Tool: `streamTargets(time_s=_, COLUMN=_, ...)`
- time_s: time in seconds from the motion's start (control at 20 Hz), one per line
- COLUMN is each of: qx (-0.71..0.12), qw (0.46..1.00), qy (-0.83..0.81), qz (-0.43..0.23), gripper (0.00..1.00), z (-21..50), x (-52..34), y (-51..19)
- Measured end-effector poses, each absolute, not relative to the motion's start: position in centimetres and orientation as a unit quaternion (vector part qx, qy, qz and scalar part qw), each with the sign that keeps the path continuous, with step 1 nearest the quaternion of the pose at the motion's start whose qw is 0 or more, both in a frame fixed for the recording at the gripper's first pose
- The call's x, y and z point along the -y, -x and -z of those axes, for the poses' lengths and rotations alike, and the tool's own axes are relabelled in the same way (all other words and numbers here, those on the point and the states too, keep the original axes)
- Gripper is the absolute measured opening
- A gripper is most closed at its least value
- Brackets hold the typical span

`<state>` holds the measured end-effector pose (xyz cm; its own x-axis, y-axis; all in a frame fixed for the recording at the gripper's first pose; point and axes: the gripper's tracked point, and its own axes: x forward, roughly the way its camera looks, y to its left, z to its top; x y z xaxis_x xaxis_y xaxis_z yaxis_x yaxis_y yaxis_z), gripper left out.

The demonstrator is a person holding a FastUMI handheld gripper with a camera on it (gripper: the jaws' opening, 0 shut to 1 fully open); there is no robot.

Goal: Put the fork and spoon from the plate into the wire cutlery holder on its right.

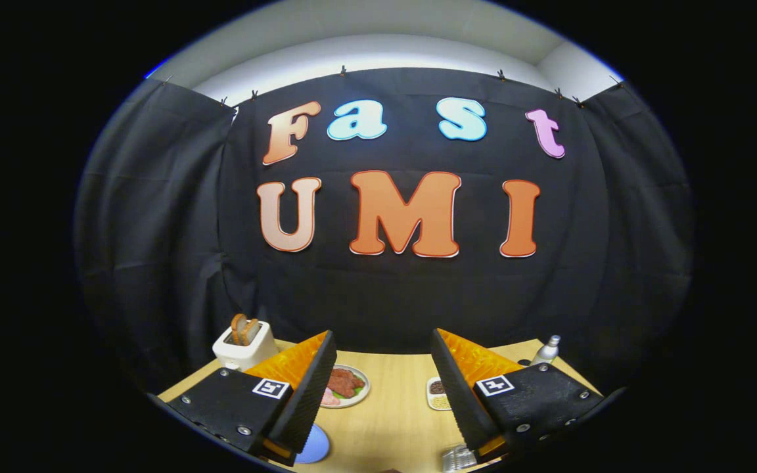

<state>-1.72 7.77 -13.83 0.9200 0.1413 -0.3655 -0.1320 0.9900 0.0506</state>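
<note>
Gripper [384, 358] spread wide, nothing between the fingers, held high above a wooden table [395, 407]. Beyond the left finger [306, 394]: white toaster [244, 349] with bread slices in it at the far left, and a plate of food [347, 386], partly hidden by the finger pad. A blue round thing [314, 444] sits near, half covered by the same finger. Behind the right finger [458, 394]: small white dish [437, 394] partly hidden, bottle [546, 351] far right. A shiny metal object [457, 458] near the right finger base, cut off, could be the wire cutlery holder, can't tell. Fork and spoon not made out.
</note>
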Motion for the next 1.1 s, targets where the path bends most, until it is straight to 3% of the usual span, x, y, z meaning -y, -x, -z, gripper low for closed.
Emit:
streamTargets(time_s=0.45, qx=-0.233, qw=0.964, qy=-0.029, qz=-0.127, gripper=0.88, z=16.4, x=-18.5, y=3.1)
streamTargets(time_s=0.7, qx=-0.389, qw=0.900, qy=-0.031, qz=-0.192, gripper=0.89, z=24.1, x=-24.8, y=7.3)
streamTargets(time_s=0.85, qx=-0.503, qw=0.839, qy=-0.036, qz=-0.206, gripper=0.89, z=29.3, x=-26.8, y=10.8)
streamTargets(time_s=1.1, qx=-0.622, qw=0.752, qy=-0.032, qz=-0.215, gripper=0.90, z=35.8, x=-28.4, y=15.9)
